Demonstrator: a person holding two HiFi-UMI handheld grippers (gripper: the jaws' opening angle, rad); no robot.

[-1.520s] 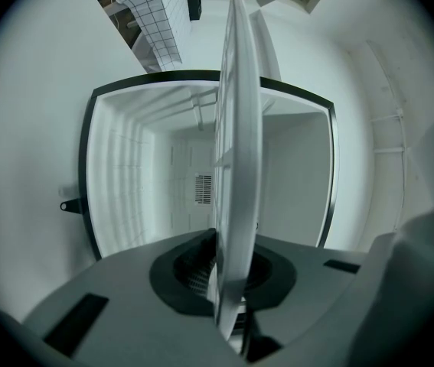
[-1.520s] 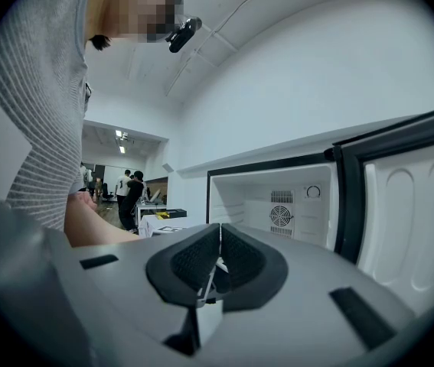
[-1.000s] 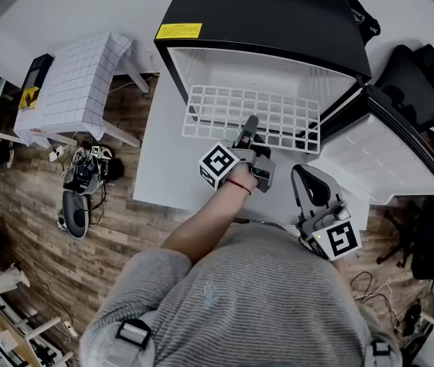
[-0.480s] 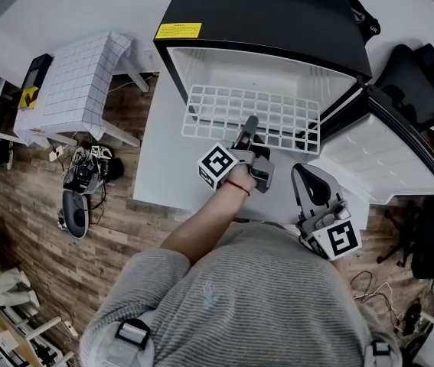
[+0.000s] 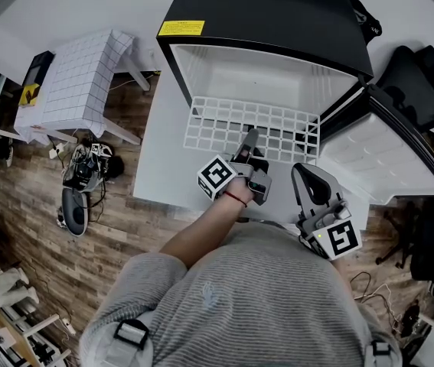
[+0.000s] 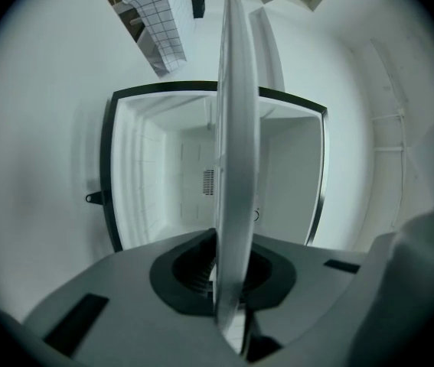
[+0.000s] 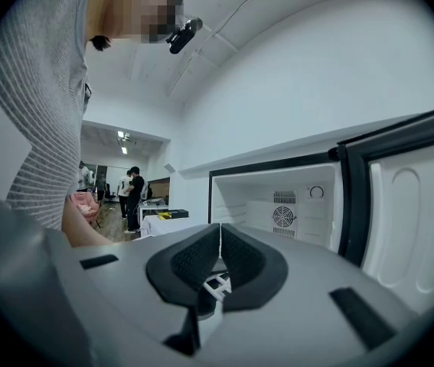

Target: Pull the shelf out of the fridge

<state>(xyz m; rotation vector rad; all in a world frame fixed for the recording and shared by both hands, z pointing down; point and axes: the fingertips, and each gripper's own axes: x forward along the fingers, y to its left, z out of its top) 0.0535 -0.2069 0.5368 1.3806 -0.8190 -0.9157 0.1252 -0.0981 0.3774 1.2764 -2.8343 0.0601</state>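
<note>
While clamped edge-on in left gripper | shelf: white wire grid, partly out of fridge | right gripper: jaws together

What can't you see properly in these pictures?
- Head view: the print on the yellow label on the fridge is too small to read.
- Left gripper view: the shelf stands edge-on, hiding its grid and the fridge's middle.
- Head view: the left gripper covers the spot where it pinches the shelf.
</note>
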